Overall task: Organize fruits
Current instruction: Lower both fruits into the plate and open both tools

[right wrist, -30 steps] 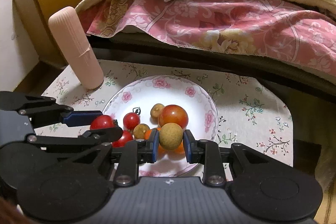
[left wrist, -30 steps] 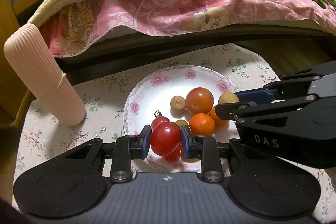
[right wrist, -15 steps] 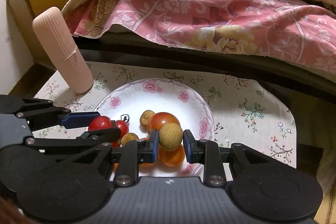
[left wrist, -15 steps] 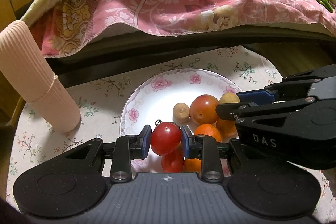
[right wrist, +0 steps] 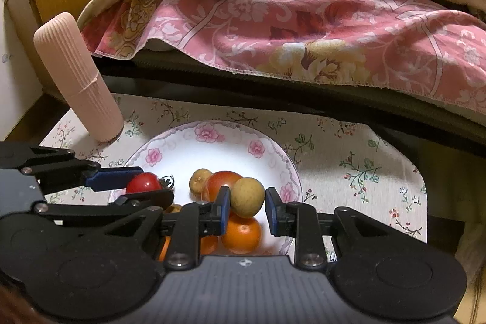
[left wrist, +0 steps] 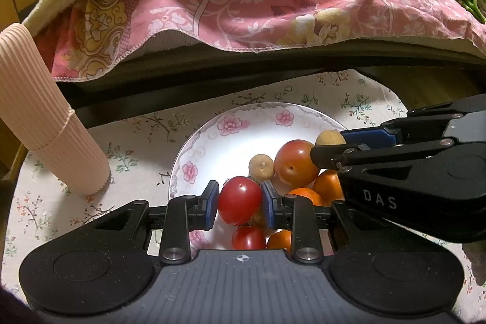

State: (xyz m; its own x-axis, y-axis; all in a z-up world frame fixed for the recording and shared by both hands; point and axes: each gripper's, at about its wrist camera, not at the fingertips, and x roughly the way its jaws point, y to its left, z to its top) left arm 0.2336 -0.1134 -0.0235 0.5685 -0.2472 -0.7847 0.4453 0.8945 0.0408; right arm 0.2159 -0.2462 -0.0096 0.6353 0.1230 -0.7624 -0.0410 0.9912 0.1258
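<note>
Left gripper [left wrist: 240, 200] was clamped on a red tomato [left wrist: 239, 200] over the floral plate [left wrist: 212, 138]. Right gripper [right wrist: 246, 203] had its fingers parted around a tan longan [right wrist: 247, 196], touching only the left pad, above an orange [right wrist: 241, 234].

Black left gripper [left wrist: 240, 204], blue-padded jaws, silver screws; right gripper [right wrist: 246, 207] marked "DAS".

oranges [left wrist: 329, 184] half-hidden behind right hand-held gripper [left wrist: 329, 143] | ribbed cylinder [left wrist: 36, 117] cut off left
</note>
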